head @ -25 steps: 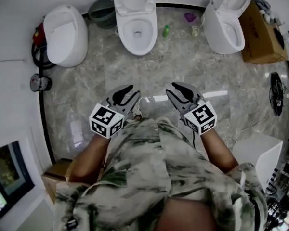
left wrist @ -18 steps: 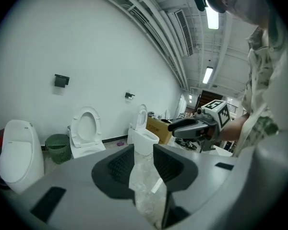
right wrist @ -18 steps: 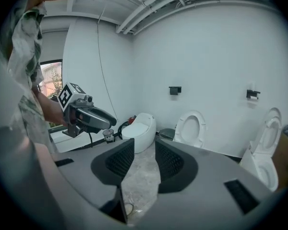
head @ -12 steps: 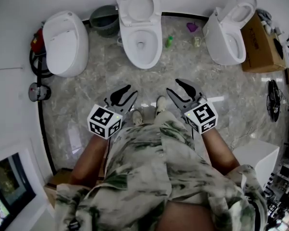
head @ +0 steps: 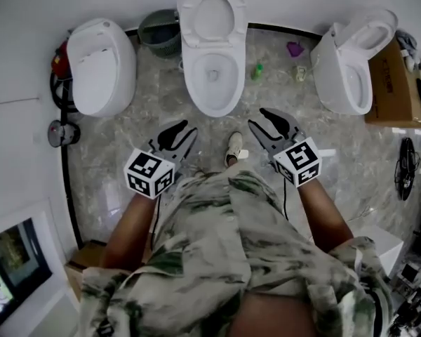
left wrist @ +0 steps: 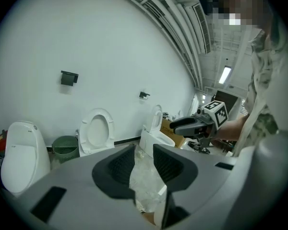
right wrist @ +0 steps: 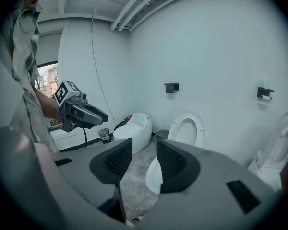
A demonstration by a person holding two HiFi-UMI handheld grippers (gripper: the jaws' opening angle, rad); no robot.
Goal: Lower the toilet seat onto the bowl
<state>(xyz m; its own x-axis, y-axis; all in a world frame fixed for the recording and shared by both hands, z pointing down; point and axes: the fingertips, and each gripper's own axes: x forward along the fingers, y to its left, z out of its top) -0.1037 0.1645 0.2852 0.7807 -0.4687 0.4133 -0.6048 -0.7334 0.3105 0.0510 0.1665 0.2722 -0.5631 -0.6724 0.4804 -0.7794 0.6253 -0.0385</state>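
Note:
The middle toilet [head: 212,76] stands against the far wall with its white seat [head: 212,16] raised upright; the same seat [left wrist: 97,128] [right wrist: 187,127] shows in both gripper views. My left gripper [head: 175,133] [left wrist: 144,159] is open and empty, well short of the bowl. My right gripper [head: 261,121] [right wrist: 144,159] is open too; its jaws have just been closing a little, with nothing between them. Both hang over the floor in front of the bowl [right wrist: 155,174], touching nothing.
A closed toilet [head: 98,65] stands left, another with its seat up [head: 354,65] right. A green bin [head: 160,28] sits by the wall, a cardboard box [head: 396,83] far right. A green bottle [head: 257,70] and purple item [head: 295,48] lie on the marble floor.
The person has walked toward the middle toilet; both grippers have advanced with them and the toilets sit nearer in the head view. Nothing has been touched.

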